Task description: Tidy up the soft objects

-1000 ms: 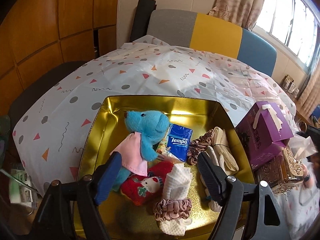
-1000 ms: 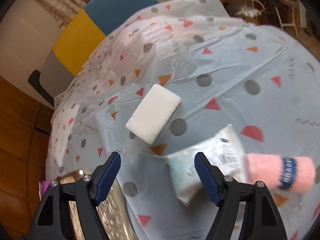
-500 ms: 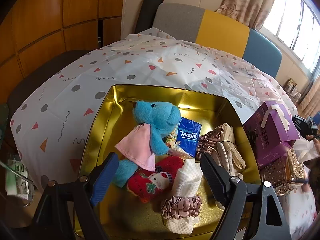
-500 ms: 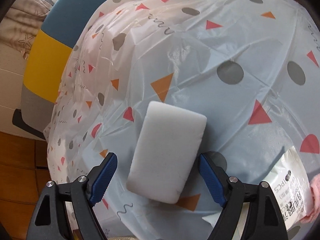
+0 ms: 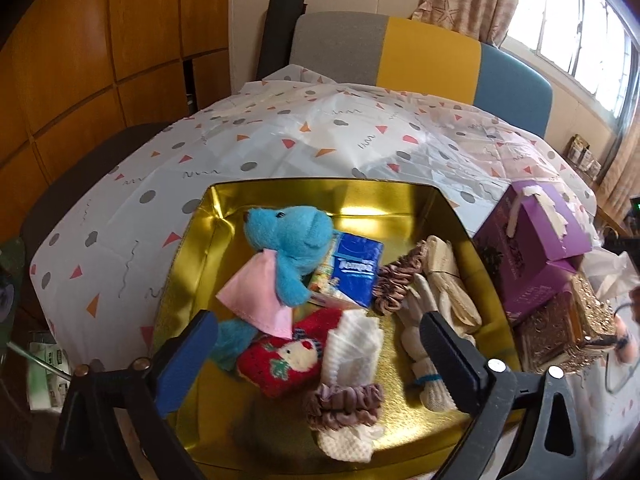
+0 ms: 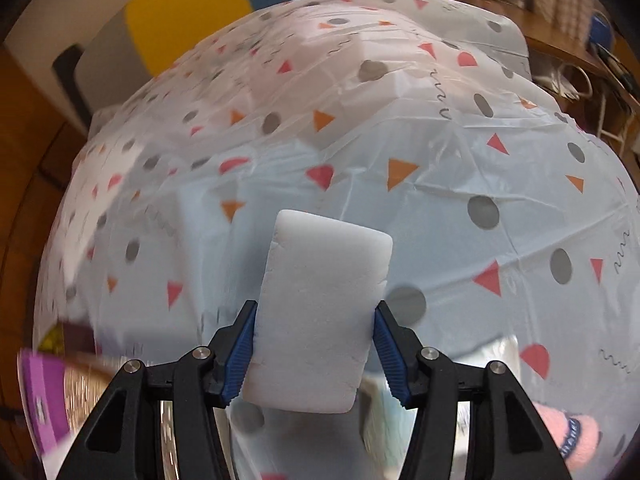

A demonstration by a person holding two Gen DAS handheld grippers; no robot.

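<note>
In the right wrist view a white sponge block (image 6: 320, 280) stands between the blue pads of my right gripper (image 6: 315, 309). The jaws are closing and the pads press on its two long sides, above the spotted tablecloth (image 6: 440, 184). In the left wrist view my left gripper (image 5: 318, 322) hangs over a gold tray (image 5: 320, 186), its jaws opening wide with nothing gripped. The tray holds a blue teddy (image 5: 292, 236), a blue tissue pack (image 5: 358, 268), a red plush (image 5: 280, 360), a white cloth (image 5: 352, 344), scrunchies (image 5: 344, 400) and cream gloves (image 5: 444, 280).
A purple box (image 5: 532, 240) sits on an ornate gold box (image 5: 568, 328) right of the tray. A pink roll with a blue band (image 6: 568, 436) and a blurred packet (image 6: 384, 408) lie near the right gripper. A grey, yellow and blue seat back (image 5: 420, 52) stands behind the table.
My right gripper came over the white sponge, rolled, and its jaws narrowed onto the sponge's sides. My left gripper's jaws widened over the tray while the hand stayed put.
</note>
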